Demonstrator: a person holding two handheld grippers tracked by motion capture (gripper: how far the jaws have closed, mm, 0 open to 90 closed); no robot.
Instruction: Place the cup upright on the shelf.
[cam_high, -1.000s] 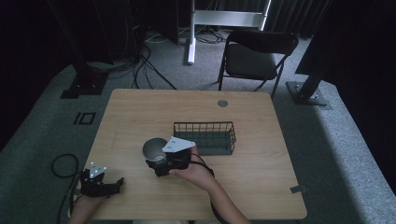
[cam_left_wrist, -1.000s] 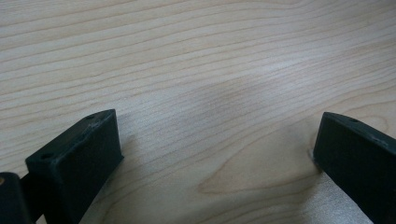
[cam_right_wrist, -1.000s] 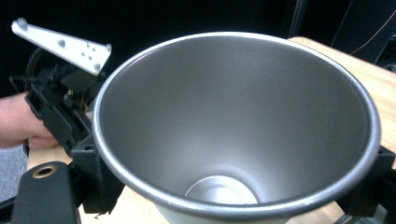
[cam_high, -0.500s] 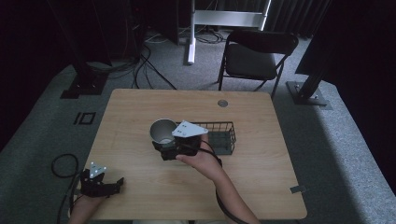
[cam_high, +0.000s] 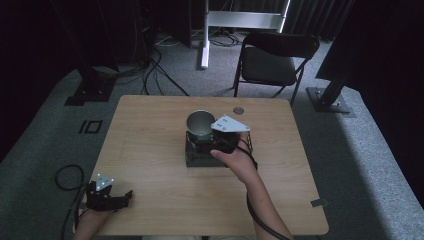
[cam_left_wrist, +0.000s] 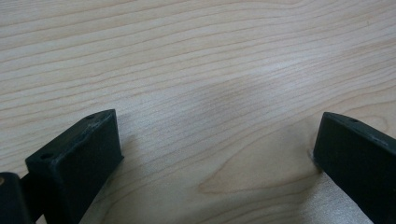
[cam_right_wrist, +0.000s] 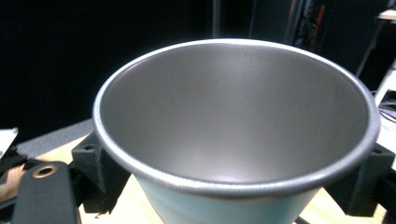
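A metal cup (cam_high: 200, 123) with a pale blue outside is held upright over the left end of a black wire basket (cam_high: 192, 156) in the middle of the wooden table (cam_high: 145, 135). My right gripper (cam_high: 204, 140) is shut on the cup, its grey plate beside the rim. In the right gripper view the cup (cam_right_wrist: 233, 126) shows its bare inside, with a jaw on each side of my right gripper (cam_right_wrist: 233, 191). My left gripper (cam_high: 107, 196) rests at the table's front left corner. In its own view my left gripper (cam_left_wrist: 217, 158) stands wide open over bare wood.
A small round disc (cam_high: 238, 110) lies near the table's far edge. A black folding chair (cam_high: 272, 62) stands beyond the table. Cables (cam_high: 67, 176) loop on the floor at the left, and dark stand bases (cam_high: 327, 100) flank the table.
My right gripper has carried the cup up, to the right and farther away, from the basket's front left to over its left end. The left gripper has stayed put.
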